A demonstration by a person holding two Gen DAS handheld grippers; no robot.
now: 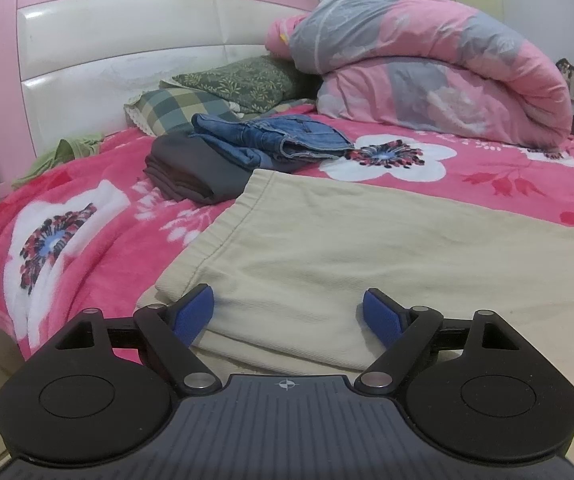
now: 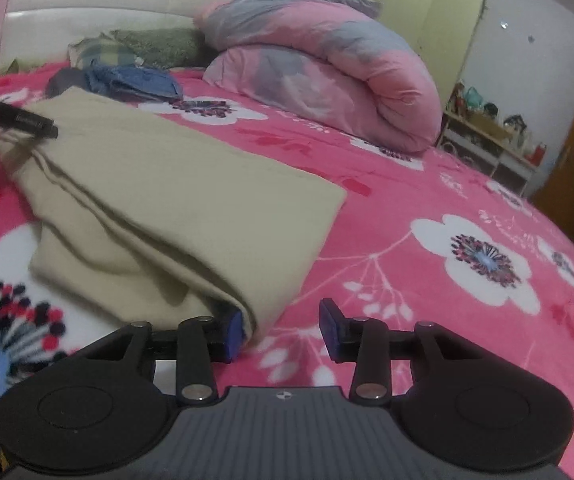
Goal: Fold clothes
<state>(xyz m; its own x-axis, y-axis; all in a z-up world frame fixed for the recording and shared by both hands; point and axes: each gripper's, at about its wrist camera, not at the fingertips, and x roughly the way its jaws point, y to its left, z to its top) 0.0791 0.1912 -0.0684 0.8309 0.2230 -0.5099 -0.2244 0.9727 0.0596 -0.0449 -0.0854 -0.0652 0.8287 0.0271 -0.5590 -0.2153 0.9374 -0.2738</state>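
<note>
A beige garment (image 1: 367, 252) lies folded over in layers on the pink flowered blanket (image 1: 87, 184), its gathered hem toward the headboard. My left gripper (image 1: 287, 314) stands wide open low over its near corner, with cloth beneath and between the blue pads (image 1: 193, 312), which do not press on it. In the right wrist view the beige garment (image 2: 175, 184) shows its folded edge by my right gripper (image 2: 283, 320). That gripper is open: its left pad (image 2: 233, 334) sits against the fold, and only blanket shows in the gap. A black finger (image 2: 27, 122) of the left gripper rests over the far corner.
Folded blue jeans (image 1: 275, 140) lie on a folded dark grey garment (image 1: 191, 172) behind the beige one. Beyond are pillows (image 1: 239, 80), a rolled pink-grey quilt (image 1: 427, 64), a green cloth (image 1: 63, 152) and the pink headboard (image 1: 127, 40). A cluttered shelf (image 2: 495, 140) stands right of the bed.
</note>
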